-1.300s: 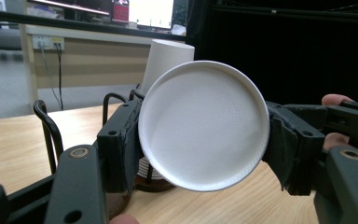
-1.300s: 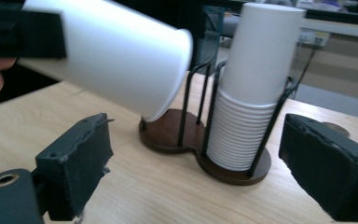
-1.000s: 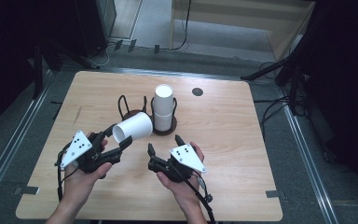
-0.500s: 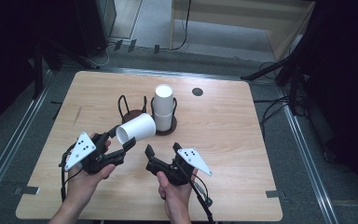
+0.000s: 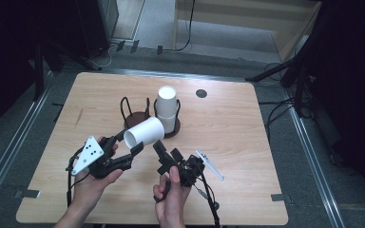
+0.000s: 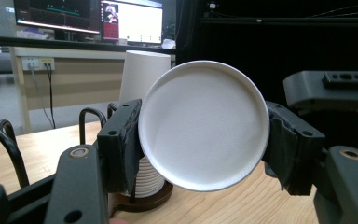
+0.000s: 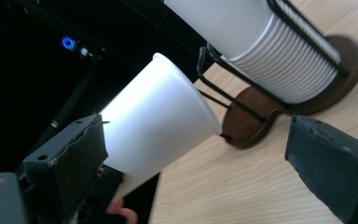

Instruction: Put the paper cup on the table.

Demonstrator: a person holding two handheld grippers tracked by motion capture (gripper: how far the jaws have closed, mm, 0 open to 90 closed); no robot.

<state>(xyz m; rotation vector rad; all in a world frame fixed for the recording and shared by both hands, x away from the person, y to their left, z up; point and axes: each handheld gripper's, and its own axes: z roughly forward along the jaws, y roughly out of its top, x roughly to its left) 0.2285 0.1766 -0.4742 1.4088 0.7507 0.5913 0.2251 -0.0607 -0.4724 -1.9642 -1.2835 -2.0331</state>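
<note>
A white paper cup [image 5: 147, 130] lies on its side in the air over the table's front, its bottom toward my left gripper [image 5: 129, 141]. In the left gripper view both pads press on the cup [image 6: 204, 126] at its bottom, so that gripper is shut on it. My right gripper [image 5: 160, 148] hovers just right of the cup, rolled on its side. Its jaws stand wide and have just been closing a little. The right gripper view shows the cup [image 7: 158, 126] ahead of them, untouched by either pad.
A stack of white cups [image 5: 166, 107] stands in a dark wire holder at the middle of the wooden table [image 5: 228, 128]. An empty wire holder [image 5: 135, 111] stands left of it. A small dark disc [image 5: 201, 93] lies farther back.
The right gripper has rolled over, its grey plate now edge-on at the right, and its jaws have spread. The left gripper has shifted slightly with the cup.
</note>
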